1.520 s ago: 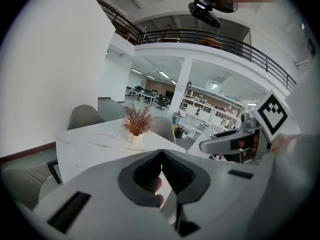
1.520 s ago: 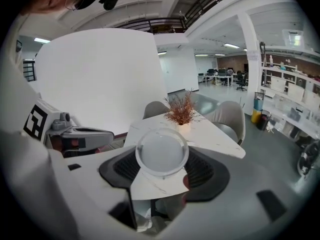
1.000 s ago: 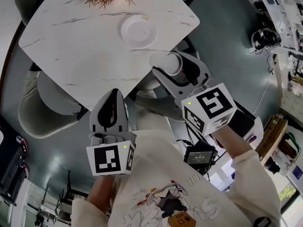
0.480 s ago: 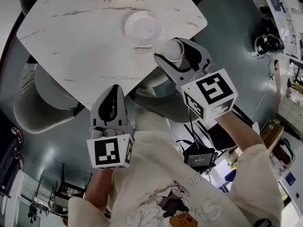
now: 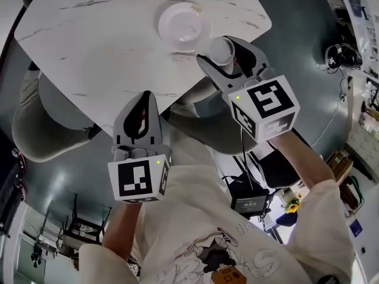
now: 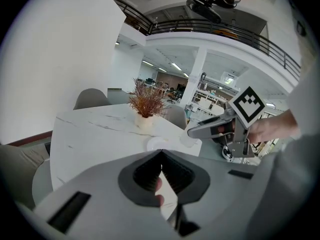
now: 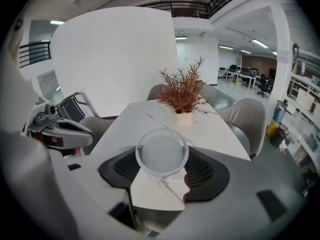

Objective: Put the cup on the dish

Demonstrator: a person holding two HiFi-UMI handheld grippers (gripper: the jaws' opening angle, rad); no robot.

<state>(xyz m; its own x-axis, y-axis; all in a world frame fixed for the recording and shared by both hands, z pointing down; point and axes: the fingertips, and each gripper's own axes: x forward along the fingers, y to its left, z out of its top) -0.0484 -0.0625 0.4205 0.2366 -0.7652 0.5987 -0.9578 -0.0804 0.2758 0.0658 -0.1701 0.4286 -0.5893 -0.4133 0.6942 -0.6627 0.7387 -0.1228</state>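
A white dish (image 5: 182, 23) lies on the white marble table (image 5: 89, 46), near its right corner. My right gripper (image 5: 224, 52) is shut on a translucent white cup (image 5: 222, 49), held at the table's near edge just right of the dish and apart from it. The right gripper view shows the cup (image 7: 162, 153) upright between the jaws of the right gripper (image 7: 162, 156). My left gripper (image 5: 145, 96) hangs at the table's near edge, shut with nothing in it. In the left gripper view the left gripper (image 6: 161, 153) points toward the dish (image 6: 159, 143) and cup (image 6: 189, 141).
A dried plant in a white pot (image 7: 182, 96) stands at the table's far side. Grey chairs (image 5: 35, 123) ring the table, one tucked under its near edge (image 5: 198, 102). Dark floor lies all around, with a black bag (image 5: 340, 55) at far right.
My right gripper has carried the cup forward, from below the table's edge to just beside the dish. The left gripper has barely moved.
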